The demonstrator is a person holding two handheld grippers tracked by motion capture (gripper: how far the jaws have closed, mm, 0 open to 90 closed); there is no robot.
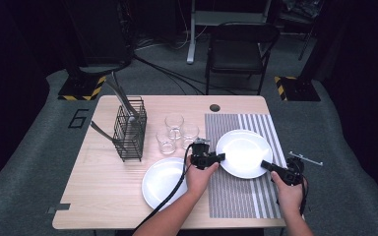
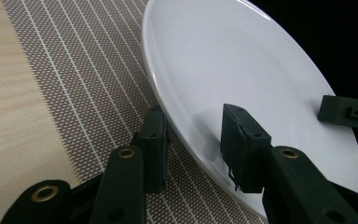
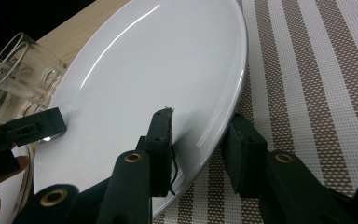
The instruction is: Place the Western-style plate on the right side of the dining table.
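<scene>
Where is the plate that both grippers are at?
In the high view, the plate sits on the striped placemat at the table's right, between the left gripper and right gripper.

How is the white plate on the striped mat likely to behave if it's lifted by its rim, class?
The white plate looks rigid, so it probably won't flex. Its glossy glaze suggests it may slip between the jaws of the left gripper and right gripper straddling opposite edges. It is likely ceramic, so fragile if dropped on the table.

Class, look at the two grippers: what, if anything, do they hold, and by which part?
Both hold the white plate by its rim: the left gripper on one edge, the right gripper on the opposite edge, one jaw above and one below.
</scene>
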